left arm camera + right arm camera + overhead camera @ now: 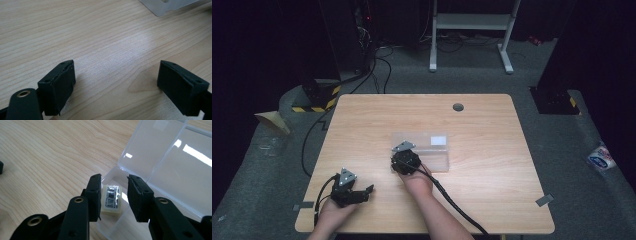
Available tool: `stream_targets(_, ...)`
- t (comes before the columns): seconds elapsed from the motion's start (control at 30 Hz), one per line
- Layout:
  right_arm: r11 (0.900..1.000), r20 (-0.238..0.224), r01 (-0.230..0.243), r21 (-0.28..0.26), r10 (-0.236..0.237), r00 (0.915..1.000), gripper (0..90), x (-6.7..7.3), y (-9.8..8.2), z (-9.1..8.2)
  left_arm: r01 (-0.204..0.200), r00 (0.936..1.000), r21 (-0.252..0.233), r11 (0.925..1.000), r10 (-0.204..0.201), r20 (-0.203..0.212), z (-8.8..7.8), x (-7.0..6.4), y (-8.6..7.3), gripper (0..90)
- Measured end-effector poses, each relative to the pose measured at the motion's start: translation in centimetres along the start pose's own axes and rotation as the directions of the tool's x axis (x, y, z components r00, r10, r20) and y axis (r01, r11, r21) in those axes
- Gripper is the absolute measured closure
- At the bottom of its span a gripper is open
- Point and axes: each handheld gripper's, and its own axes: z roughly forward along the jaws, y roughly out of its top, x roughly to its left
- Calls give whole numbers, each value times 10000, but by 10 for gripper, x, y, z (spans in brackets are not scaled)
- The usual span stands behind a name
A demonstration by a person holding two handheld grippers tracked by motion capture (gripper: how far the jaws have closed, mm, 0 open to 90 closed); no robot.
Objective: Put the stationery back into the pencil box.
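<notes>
Right claw [113, 195]: its two black jaws stand a little apart over the near corner compartment of the box; no pad visibly presses on anything. In the high view the right claw [404, 161] sits at the near left corner of the box, the hand behind it on the table.
Small block [112, 200]: a pale, wrapped piece with a barcode label on top, lying flat on the floor of the corner compartment. It sits just below and between the right claw's jaws, closer to the left jaw; whether that jaw brushes its edge cannot be told.
Clear plastic box [160, 167]: open and see-through, divided by thin walls into compartments. Beyond the right claw's tips its larger compartments stretch away, showing bright reflections of the lights. In the high view the box [432, 150] lies at the middle of the table, with a white label near its far right corner.
Left claw [116, 80]: jaws wide apart, nothing between them but bare wood. In the high view the left claw [354, 192] rests low at the near left part of the table, well apart from the box.
Box corner seen from the left claw [170, 6]: far ahead and to the right of its jaws.
Table [492, 190]: light wood grain, with a round cable hole [458, 107] near the far edge, well beyond both claws.
</notes>
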Motion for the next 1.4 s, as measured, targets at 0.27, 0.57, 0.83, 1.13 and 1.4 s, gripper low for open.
stream_targets(0.27,9999,-88,-16,-167,15,10000,596,2,3,-9,-19,10000,7,10000,19,-11,0,0,0,151)
stream_targets(0.57,9988,-165,-73,-489,65,9998,560,-1,6,-29,-31,10000,13,10000,31,-17,0,0,0,150)
stream_targets(0.83,9971,-186,-94,-759,80,9998,538,-6,6,-44,-7,10000,53,10000,7,-6,0,-1,0,149)
stream_targets(1.13,9961,-100,-204,-862,196,9998,537,-13,3,-51,-9,10000,55,10000,9,-14,0,-1,0,149)
stream_targets(1.4,9959,-44,-176,-888,173,9998,531,-18,-4,-55,-11,10000,53,10000,11,-20,0,-1,0,149)
